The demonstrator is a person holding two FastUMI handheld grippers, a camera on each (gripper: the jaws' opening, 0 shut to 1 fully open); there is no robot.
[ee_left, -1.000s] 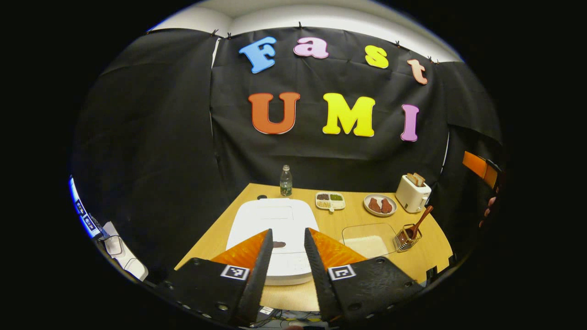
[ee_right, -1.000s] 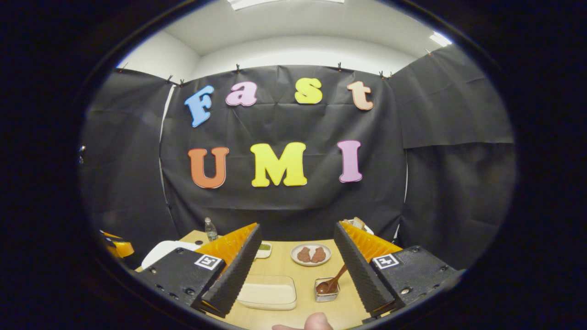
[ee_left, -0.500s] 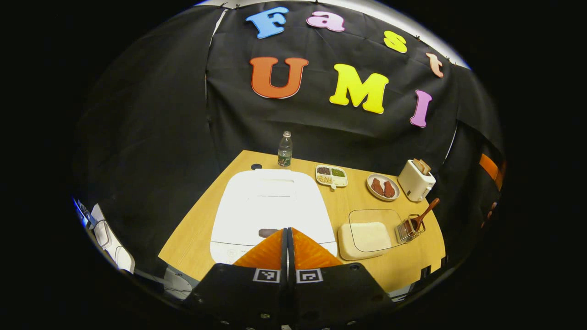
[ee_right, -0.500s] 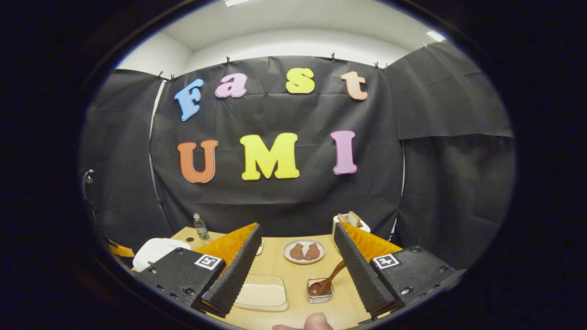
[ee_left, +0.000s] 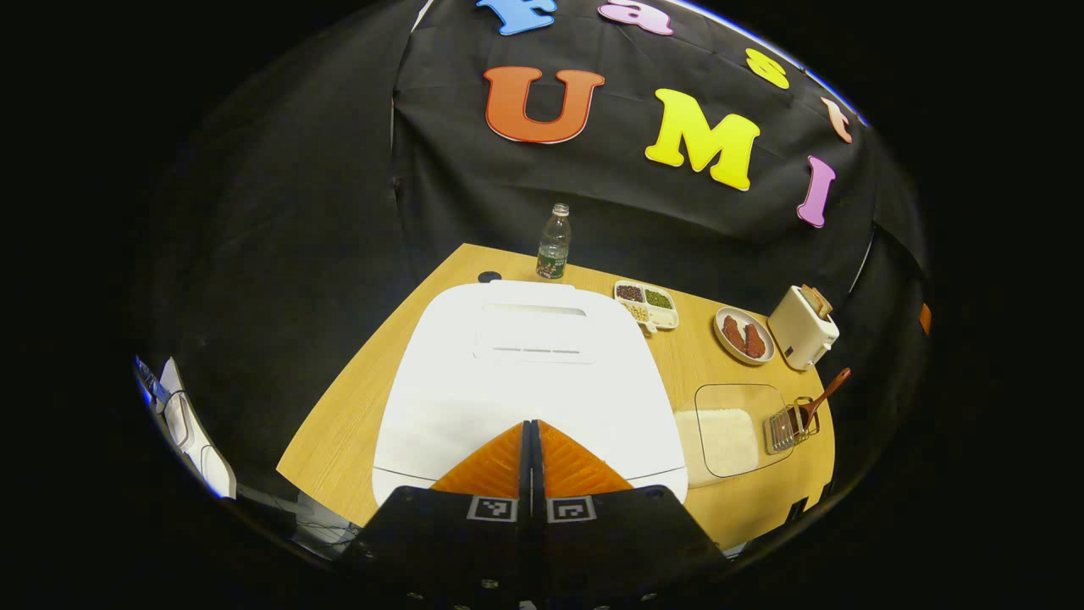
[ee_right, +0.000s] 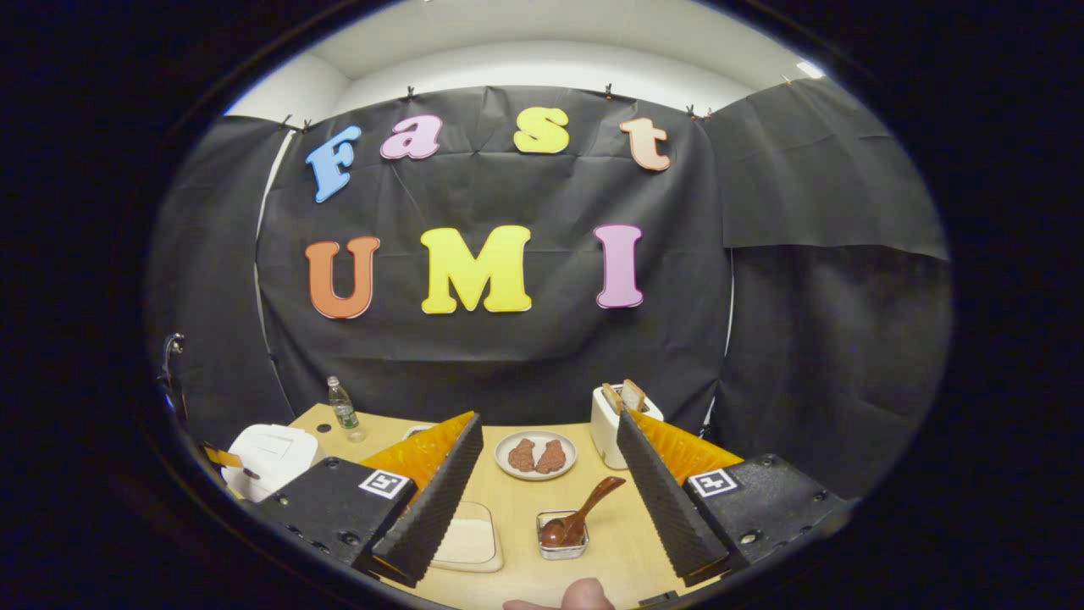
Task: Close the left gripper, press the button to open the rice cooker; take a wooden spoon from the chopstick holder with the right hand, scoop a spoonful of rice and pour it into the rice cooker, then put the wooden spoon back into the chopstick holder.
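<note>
White cooker [ee_left: 525,373] lid down, left gripper [ee_left: 531,436] fully closed, empty, over front edge. Right gripper [ee_right: 546,462] wide open, empty, short of spoon [ee_right: 584,508] in holder [ee_right: 561,542]. Could slip past hidden button, shove cooker.

Left gripper view: high above the near edge of the table [ee_left: 364,407], tilted steeply down, close over the white rice cooker [ee_left: 525,373] at frame centre, with the left gripper [ee_left: 531,428] at bottom centre, fingers pressed together. Booth wall across the upper frame. Right gripper view: low, near table [ee_right: 610,542] level, facing almost level toward the back wall, which takes up most of the frame; right gripper [ee_right: 549,470] at the bottom, fingers spread. Shared between both: rice cooker [ee_right: 271,453] at lower left there, bottle [ee_left: 554,242] [ee_right: 341,403], plate [ee_left: 744,335] [ee_right: 535,455], toaster [ee_left: 803,326] [ee_right: 616,415], wooden spoon [ee_left: 823,396] [ee_right: 584,508] in the chopstick holder [ee_left: 789,426] [ee_right: 561,535], clear rice tray [ee_left: 735,428] [ee_right: 470,542].
</note>
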